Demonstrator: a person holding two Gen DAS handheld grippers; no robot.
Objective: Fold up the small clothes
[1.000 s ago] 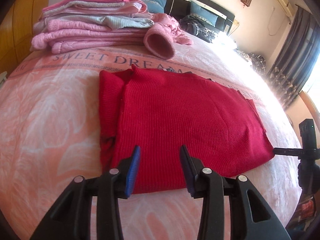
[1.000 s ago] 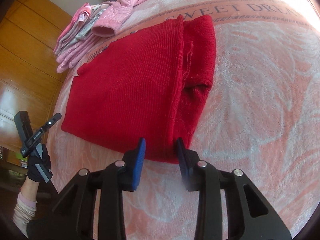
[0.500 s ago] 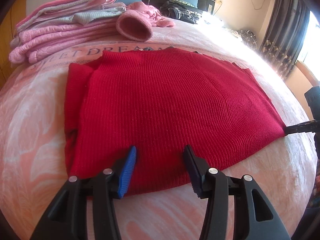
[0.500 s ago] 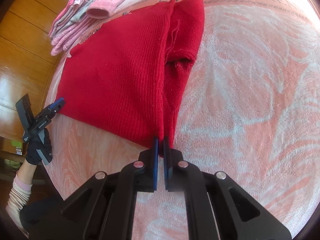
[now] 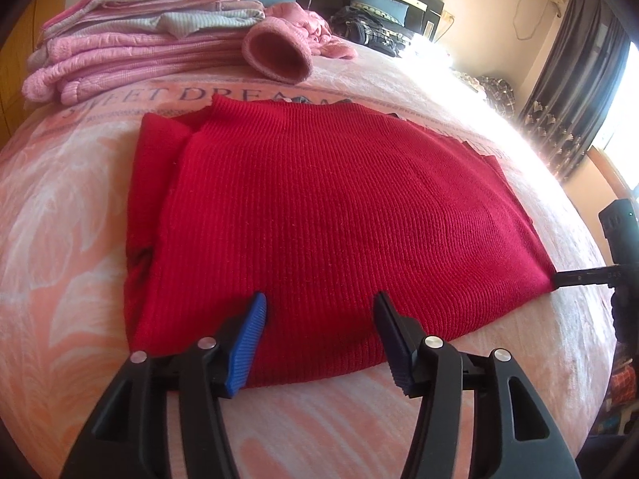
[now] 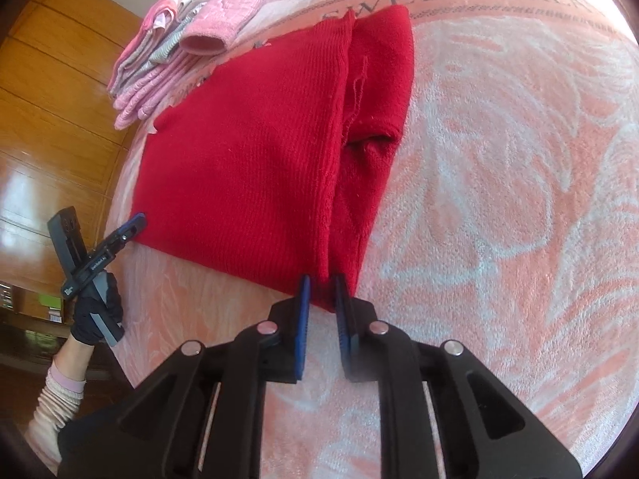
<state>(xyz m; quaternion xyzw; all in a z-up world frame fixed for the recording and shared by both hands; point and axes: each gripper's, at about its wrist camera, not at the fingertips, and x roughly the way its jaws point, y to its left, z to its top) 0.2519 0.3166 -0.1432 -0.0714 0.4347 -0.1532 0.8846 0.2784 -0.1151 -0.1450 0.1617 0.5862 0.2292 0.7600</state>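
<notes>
A red knit sweater [image 5: 339, 207] lies flat on the pink bedspread [image 5: 60, 219], one side folded in with a sleeve showing along that edge [image 6: 379, 92]. My left gripper [image 5: 319, 303] is open, its fingers straddling the near hem with red fabric between them. In the right wrist view it [image 6: 133, 224] touches the sweater's [image 6: 247, 151] far-left corner, held by a black-gloved hand [image 6: 96, 311]. My right gripper [image 6: 321, 283] is shut on the near corner of the folded edge. From the left wrist view it [image 5: 575, 278] shows as a thin black bar at the sweater's right corner.
A stack of folded pink and grey clothes [image 5: 139, 52] sits behind the sweater near the "SWEET DREAM" band, with a loose pink sleeve cuff [image 5: 279, 56]. Pillows and a dark headboard [image 5: 379, 12] lie beyond. Curtains [image 5: 579, 99] hang at the right. Wooden panelling [image 6: 52, 99] flanks the bed.
The right gripper moved onto the sweater's corner and went from open to shut on it. The left gripper moved closer to the hem and stayed open.
</notes>
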